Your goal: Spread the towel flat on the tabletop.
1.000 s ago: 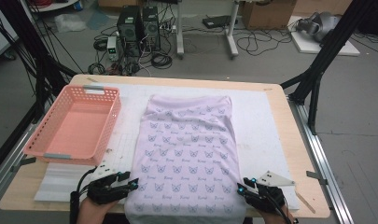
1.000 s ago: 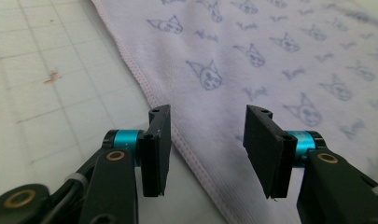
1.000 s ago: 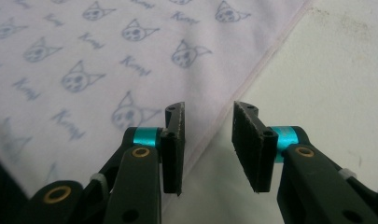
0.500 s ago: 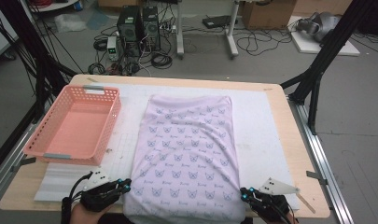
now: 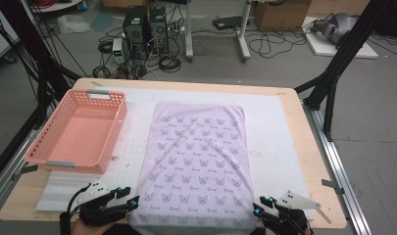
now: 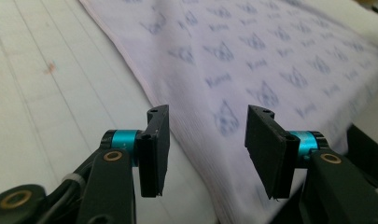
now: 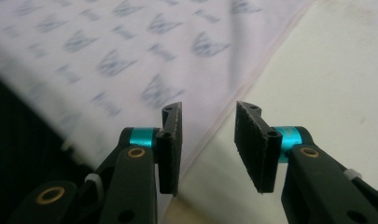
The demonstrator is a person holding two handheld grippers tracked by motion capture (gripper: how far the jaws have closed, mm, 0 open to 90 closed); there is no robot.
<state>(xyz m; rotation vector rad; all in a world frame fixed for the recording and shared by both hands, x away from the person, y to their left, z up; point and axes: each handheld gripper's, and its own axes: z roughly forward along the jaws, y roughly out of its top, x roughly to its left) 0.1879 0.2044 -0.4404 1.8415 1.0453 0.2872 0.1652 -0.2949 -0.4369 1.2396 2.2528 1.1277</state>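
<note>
High view: left gripper [image 5: 132, 203] and right gripper [image 5: 256, 211], jaws just reopened and empty, flank the cloth's [image 5: 198, 161] near corners.

I see the printed cloth [image 5: 198, 161] spread flat on the white mat [image 5: 274, 137] that covers the table [image 5: 311, 161], its near edge hanging over the table's front rim. Left of the cloth, just beside its far half, the plastic basket [image 5: 78, 132] sits on the mat. At the cloth's near left corner I have the left gripper [image 5: 132, 201], and at its near right corner the right gripper [image 5: 257, 209]; beyond the cloth, past the table's far edge, computer cases [image 5: 144, 27] and cables [image 5: 264, 46] lie on the floor.
</note>
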